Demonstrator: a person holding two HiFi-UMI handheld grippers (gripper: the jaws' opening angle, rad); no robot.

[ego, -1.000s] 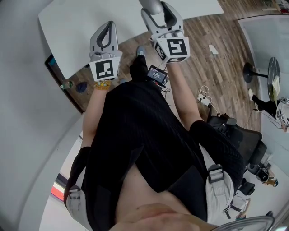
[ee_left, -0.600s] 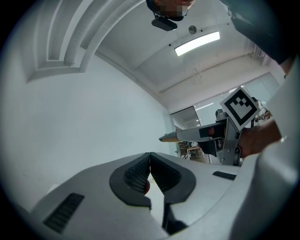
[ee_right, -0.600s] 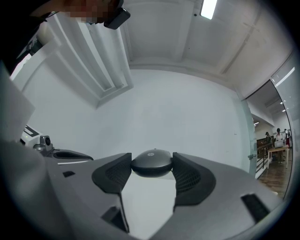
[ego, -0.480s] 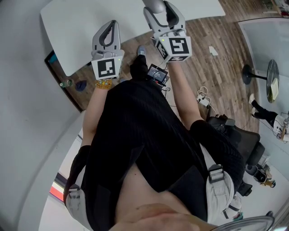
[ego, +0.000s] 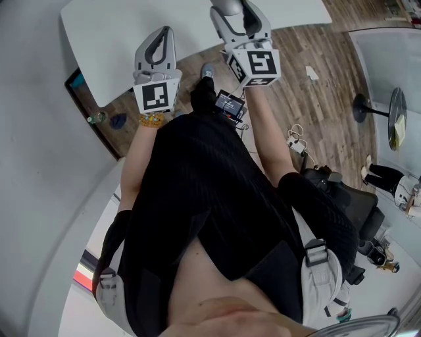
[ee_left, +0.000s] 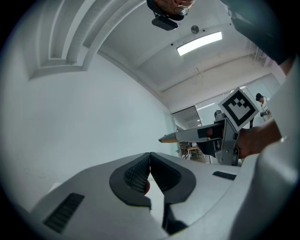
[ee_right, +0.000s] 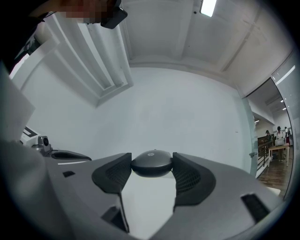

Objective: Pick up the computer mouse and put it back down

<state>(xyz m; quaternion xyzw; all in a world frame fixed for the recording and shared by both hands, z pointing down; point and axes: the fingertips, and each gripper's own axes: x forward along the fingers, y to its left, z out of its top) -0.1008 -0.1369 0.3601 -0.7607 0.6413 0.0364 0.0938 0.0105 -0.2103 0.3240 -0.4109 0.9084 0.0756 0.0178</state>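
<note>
A grey computer mouse [ee_right: 151, 163] sits clamped between the pads of my right gripper [ee_right: 151, 162], which is shut on it. In the head view this right gripper [ego: 238, 16] is raised at the top centre over the edge of the white table [ego: 118, 39], and the mouse [ego: 225, 8] shows as a grey rounded shape at its tip. My left gripper [ego: 156, 49] is held beside it to the left. Its jaws meet in the left gripper view [ee_left: 150, 158], with nothing between them. The right gripper's marker cube [ee_left: 238, 108] also shows there.
Below the grippers is a wooden floor with a small black device with a lit screen [ego: 229, 105] and white cables [ego: 296, 141]. A dark office chair [ego: 355, 204] stands to the right. A round stand base [ego: 365, 102] is further right.
Both grippers have drifted slightly up and right in the head view. The right one stays shut on the mouse.
</note>
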